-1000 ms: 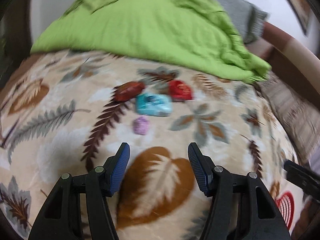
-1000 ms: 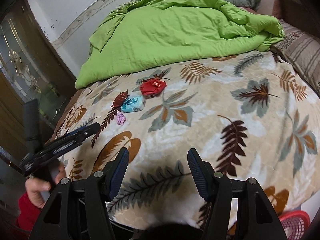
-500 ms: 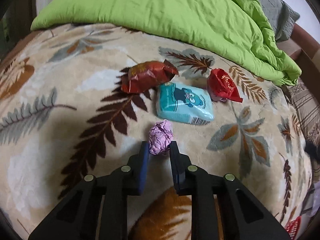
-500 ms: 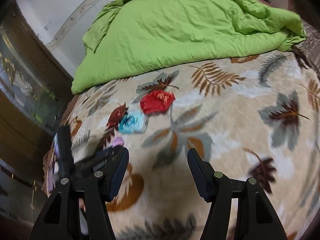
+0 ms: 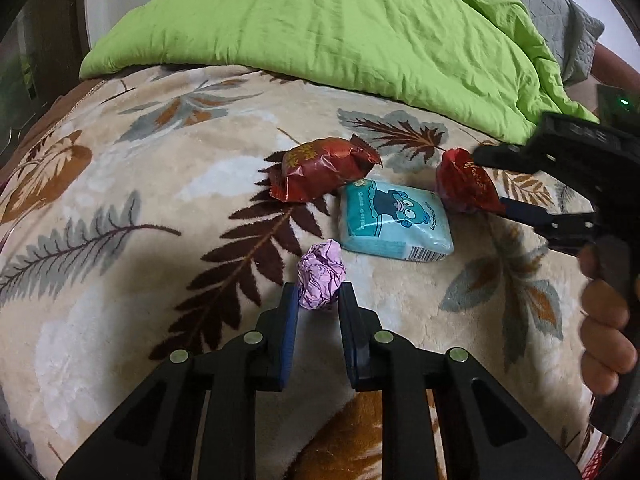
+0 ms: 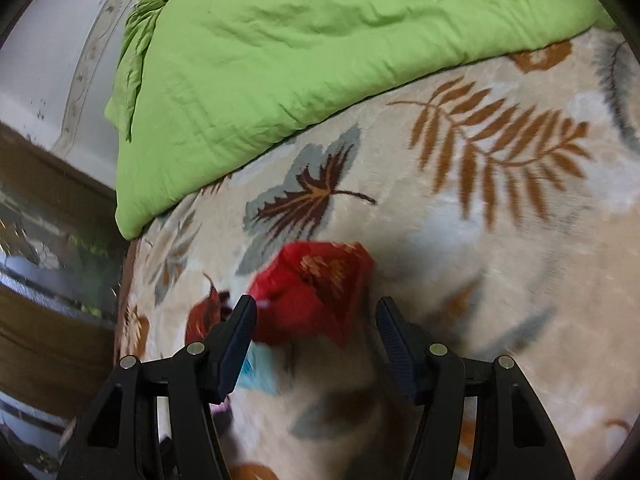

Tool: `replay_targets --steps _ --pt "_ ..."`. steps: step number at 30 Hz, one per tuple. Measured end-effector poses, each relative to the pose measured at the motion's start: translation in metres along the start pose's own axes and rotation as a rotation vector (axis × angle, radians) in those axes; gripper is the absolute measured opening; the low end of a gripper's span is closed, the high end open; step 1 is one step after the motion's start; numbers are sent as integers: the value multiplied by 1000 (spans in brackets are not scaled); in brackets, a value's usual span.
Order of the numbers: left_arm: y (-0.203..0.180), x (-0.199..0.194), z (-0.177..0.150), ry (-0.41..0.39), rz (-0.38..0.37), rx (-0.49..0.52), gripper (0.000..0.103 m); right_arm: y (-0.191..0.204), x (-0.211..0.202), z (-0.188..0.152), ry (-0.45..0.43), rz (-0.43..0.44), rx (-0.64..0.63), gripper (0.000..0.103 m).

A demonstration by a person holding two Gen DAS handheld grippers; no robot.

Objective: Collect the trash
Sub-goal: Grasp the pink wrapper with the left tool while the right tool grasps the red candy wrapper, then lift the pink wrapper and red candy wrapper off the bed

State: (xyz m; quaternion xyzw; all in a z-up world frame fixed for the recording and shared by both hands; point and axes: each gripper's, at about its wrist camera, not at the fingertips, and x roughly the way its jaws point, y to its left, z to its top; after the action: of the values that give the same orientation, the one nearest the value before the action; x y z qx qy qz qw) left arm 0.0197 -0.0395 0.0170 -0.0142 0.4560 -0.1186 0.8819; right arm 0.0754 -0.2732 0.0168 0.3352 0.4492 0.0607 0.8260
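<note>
Several pieces of trash lie on the leaf-patterned blanket [image 5: 120, 280]. My left gripper [image 5: 319, 294] is shut on a crumpled pink paper ball [image 5: 321, 274], which rests on the blanket. Beyond it lie a light blue tissue pack [image 5: 394, 222], a dark red snack wrapper [image 5: 324, 172] and a bright red wrapper [image 5: 462, 188]. My right gripper [image 6: 316, 316] is open, its fingers on either side of the bright red wrapper [image 6: 316, 292]; it shows from the side in the left wrist view [image 5: 516, 184]. The dark red wrapper [image 6: 204, 316] and blue pack [image 6: 256, 372] appear blurred there.
A rumpled green quilt [image 5: 340, 28] covers the far half of the bed, also in the right wrist view [image 6: 320, 48]. A grey cover [image 5: 568, 32] lies at the far right. A wooden cabinet with glass [image 6: 44, 240] stands left of the bed.
My left gripper moved up to the pink paper ball and closed on it. My right gripper, still open, moved in over the bright red wrapper.
</note>
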Motion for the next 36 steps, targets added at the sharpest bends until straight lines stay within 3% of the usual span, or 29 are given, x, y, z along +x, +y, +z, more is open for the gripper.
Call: replay_targets --steps 6,8,9,12,19,28,36 --pt "0 1 1 4 -1 -6 19 23 33 8 25 -35 -51 66" --pt "1 1 1 4 -1 -5 19 27 39 9 24 -51 -72 59" --pt "1 1 1 3 0 -4 19 30 41 9 25 -56 -87 46" --pt "1 2 1 0 2 0 20 29 35 7 10 -45 -102 41" --pt "-2 -3 -1 -16 15 16 19 28 -23 -24 -76 -54 -168 39" --pt "-9 -28 -13 -82 56 61 19 24 -98 -100 -126 -94 -265 39" --pt "-9 -66 -28 -162 85 72 19 18 -134 -147 -166 -155 -300 39"
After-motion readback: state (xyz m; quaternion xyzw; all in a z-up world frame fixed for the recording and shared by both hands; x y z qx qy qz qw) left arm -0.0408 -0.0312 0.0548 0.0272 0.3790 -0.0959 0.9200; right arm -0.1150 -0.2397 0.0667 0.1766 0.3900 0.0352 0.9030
